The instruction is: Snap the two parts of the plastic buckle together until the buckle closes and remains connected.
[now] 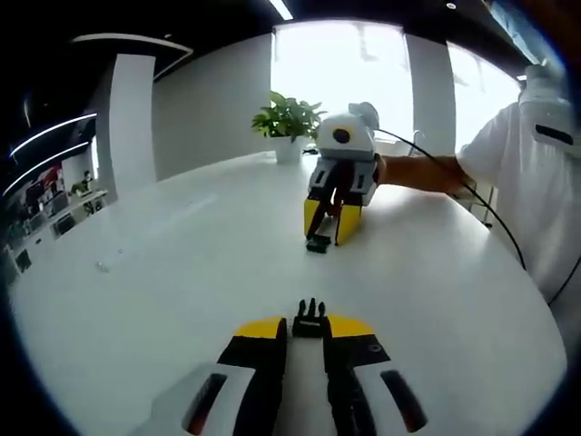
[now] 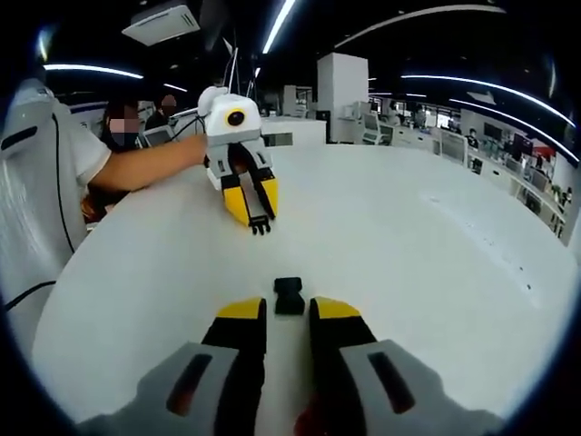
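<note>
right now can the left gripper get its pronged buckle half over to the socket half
Probably yes. The left gripper is shut on the pronged buckle half, prongs facing the socket half in the right gripper. Between them is bare white table, so the way looks free.

It was an open-plan office: a broad white table (image 2: 436, 236) stood beneath long ceiling strip lights (image 2: 280, 24), with rows of desks (image 2: 508, 163) behind, white pillars (image 1: 132, 118), and a potted plant (image 1: 288, 123) by bright windows (image 1: 340, 64).
</note>
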Demonstrator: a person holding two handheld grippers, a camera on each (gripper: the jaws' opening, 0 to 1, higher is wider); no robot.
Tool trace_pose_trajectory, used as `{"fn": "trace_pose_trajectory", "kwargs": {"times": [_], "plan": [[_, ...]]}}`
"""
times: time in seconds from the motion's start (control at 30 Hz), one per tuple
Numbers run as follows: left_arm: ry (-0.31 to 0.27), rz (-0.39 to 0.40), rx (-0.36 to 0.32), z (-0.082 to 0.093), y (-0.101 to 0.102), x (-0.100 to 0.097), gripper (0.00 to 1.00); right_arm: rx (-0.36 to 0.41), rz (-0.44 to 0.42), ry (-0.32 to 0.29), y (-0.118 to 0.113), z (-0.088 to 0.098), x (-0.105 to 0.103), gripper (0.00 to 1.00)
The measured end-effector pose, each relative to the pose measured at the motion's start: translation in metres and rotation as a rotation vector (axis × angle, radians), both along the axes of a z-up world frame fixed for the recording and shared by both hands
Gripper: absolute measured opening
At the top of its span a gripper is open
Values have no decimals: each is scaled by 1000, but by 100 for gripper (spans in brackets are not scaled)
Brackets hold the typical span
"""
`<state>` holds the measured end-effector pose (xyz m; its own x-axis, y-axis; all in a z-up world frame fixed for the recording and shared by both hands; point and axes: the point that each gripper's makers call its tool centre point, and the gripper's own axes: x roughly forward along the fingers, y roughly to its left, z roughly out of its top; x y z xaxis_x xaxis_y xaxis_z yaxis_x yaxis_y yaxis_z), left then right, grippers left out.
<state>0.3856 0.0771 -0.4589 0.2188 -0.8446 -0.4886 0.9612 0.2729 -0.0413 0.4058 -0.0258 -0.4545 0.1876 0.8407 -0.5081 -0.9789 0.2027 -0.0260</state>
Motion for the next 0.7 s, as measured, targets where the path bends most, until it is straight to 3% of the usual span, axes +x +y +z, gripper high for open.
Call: {"fn": "trace_pose_trajectory", "kwargs": {"times": [0.7], "plan": [[8,-21,-9,-1,1,3,12,3,6,-4,0,0,-3,13]]}}
